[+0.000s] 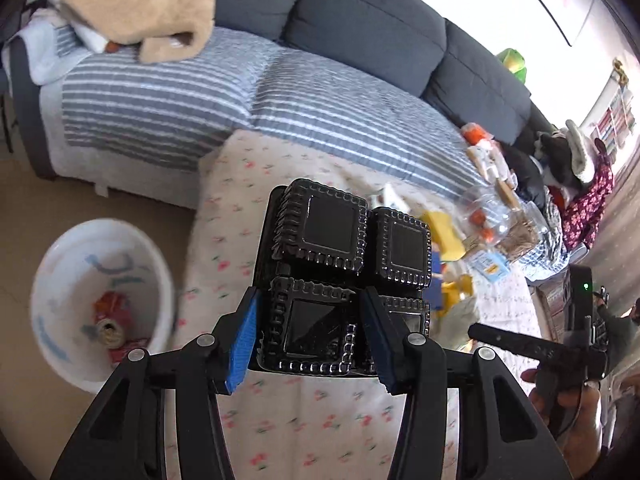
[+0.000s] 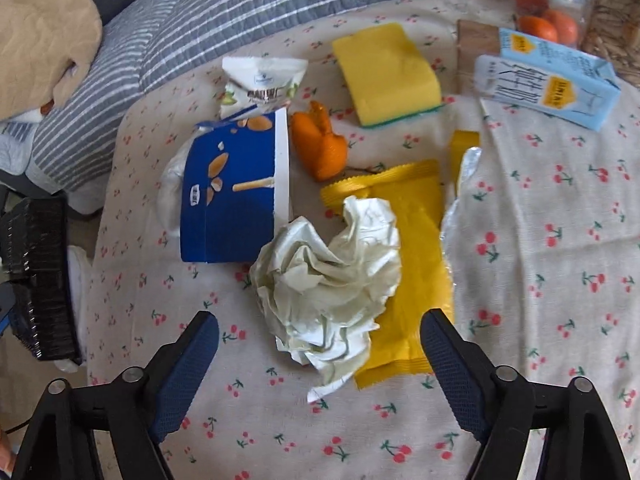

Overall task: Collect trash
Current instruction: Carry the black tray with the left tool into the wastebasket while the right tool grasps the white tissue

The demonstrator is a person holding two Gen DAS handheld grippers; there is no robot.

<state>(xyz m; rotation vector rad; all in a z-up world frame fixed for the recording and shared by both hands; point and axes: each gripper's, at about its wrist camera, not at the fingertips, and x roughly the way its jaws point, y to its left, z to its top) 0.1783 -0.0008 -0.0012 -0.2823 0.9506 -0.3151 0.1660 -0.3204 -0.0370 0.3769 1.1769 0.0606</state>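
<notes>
In the left wrist view we see the left gripper [image 1: 310, 330] pinching a black plastic tray [image 1: 340, 276] of four square, bead-edged cups between its blue pads [image 1: 244, 340], the tray held above the cherry-print cloth [image 1: 280, 416] that covers the bench. Below and to the left of it, on the floor, we see a white bin [image 1: 52, 336] with a can and red wrappers already inside. Beyond the bench runs a grey sofa [image 1: 360, 20] with a striped cover and a beige blanket [image 1: 140, 4]. In the right wrist view we see the right gripper [image 2: 320, 356] spread wide and holding nothing, its fingers on either side of a crumpled white paper [image 2: 328, 276] that lies on the cloth. The paper overlaps a yellow wrapper [image 2: 412, 248] and sits just beside a blue snack box [image 2: 232, 200] lying on its side. Farther out we note an orange peel [image 2: 320, 144], a white pouch [image 2: 260, 84], a yellow sponge [image 2: 388, 68], a light-blue carton [image 2: 548, 84] and, at the far edge, a clear container [image 2: 540, 8] with orange fruit.
</notes>
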